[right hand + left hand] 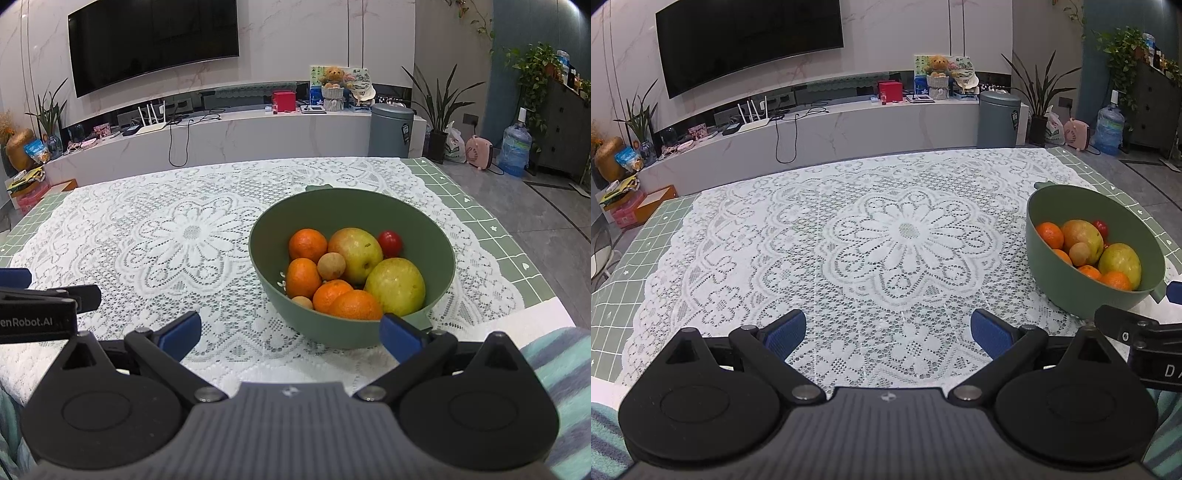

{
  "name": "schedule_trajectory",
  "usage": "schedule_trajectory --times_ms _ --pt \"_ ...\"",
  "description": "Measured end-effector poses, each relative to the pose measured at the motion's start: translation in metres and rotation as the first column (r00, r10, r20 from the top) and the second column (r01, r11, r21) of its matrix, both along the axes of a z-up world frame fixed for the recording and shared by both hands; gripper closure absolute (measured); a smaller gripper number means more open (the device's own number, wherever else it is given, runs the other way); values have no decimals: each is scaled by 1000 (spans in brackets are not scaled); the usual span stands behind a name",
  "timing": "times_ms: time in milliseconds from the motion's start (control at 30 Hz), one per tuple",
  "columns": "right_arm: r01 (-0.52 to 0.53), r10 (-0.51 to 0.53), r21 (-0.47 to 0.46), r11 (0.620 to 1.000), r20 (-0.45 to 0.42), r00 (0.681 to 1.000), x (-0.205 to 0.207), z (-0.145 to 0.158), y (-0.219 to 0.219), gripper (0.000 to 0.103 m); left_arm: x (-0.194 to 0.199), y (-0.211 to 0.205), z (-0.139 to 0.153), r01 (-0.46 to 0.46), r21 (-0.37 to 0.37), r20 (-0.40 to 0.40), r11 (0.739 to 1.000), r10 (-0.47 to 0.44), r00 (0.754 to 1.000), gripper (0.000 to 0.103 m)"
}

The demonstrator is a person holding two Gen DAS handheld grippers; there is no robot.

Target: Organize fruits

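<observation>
A green bowl (436, 236) stands on the lace tablecloth and holds several oranges (307, 244), two yellow-green apples (395, 286), a small red tomato (390, 243) and small tan round fruits (331, 266). My right gripper (291, 332) is open just in front of the bowl's near wall, with nothing between its blue pads. My left gripper (888, 330) is open over bare lace, to the left of the bowl (1052, 284). In the left wrist view the bowl's fruit (1084, 234) shows at the right, and part of the right gripper body (1137, 328) pokes in.
The white lace cloth (849, 236) lies over a green grid mat (624, 266) on the table. A striped blue cloth (561, 369) sits at the near edge. Beyond the table are a TV console, a grey bin (391, 129), plants and a water jug.
</observation>
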State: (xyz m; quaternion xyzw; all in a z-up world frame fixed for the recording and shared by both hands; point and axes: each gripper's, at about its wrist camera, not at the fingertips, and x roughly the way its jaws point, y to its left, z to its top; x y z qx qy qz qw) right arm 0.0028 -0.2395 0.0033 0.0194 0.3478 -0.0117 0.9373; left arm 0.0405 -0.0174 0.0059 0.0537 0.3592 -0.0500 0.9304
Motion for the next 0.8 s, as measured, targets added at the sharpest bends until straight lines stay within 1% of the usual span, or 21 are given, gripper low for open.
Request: schedule_trajectory --times_ms 600,800 --pt "8 -7 12 1000 -20 1000 2 -1 -1 4 -1 -1 4 -1 3 13 1000 1 1000 0" --pt "8 -8 14 1000 -25 1000 2 -2 -2 4 -2 0 6 3 -12 17 1000 -2 1000 0"
